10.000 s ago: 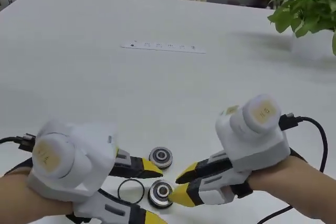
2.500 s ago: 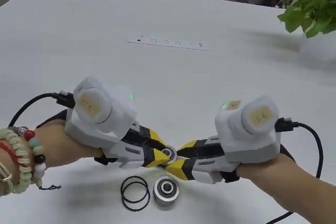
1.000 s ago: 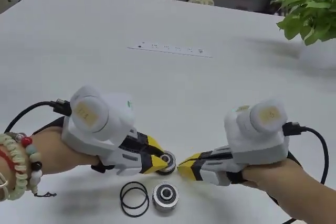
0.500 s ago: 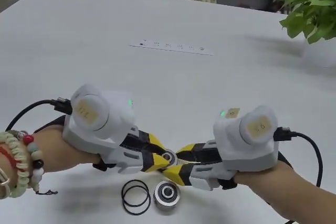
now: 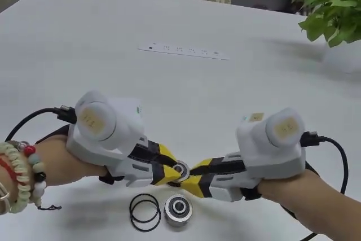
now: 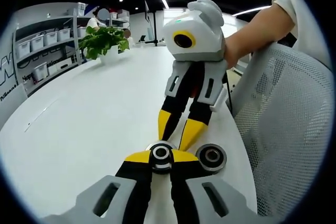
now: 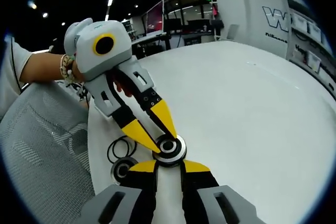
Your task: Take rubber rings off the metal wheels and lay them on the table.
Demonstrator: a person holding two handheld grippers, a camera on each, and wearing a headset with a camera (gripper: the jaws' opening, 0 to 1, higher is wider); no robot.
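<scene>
Centrally, head view: the left gripper [image 5: 169, 172] is clamped on a small round silver metal wheel [image 5: 180, 169] held low at the white table [image 5: 169, 94]. The right gripper [image 5: 190, 180] meets it tip to tip from the opposite side. Nearer the person lie thin black rubber rings [image 5: 145, 211], overlapped, just beside a second metal wheel [image 5: 178, 209] lying flat. A long white power strip [image 5: 183, 51] and a green potted plant [image 5: 333, 4] stand well apart, farther back.

Left gripper view: the yellow-tipped jaws are closed on two sides of the small round silver metal wheel [image 6: 160, 154]. The right gripper [image 6: 177, 129] enters from above, jaws narrowly apart, tips at the wheel's far rim. The second metal wheel [image 6: 211, 155] rests just beside, with a grey mesh chair [image 6: 294, 129] beyond the table edge.

Right gripper view: the view's own yellow tips lie at the near rim of the held wheel [image 7: 170, 149], which carries a dark band round its edge. Whether they pinch that band or merely touch it cannot be told. The left gripper [image 7: 159, 135] grips from above.

Step in hand, as judged: stripping the ring from the held wheel; the second wheel appears already bare. The next move calls for the right tips to catch the band's edge and draw it off sideways against a firm left hold, then to lay it by the other rings.
</scene>
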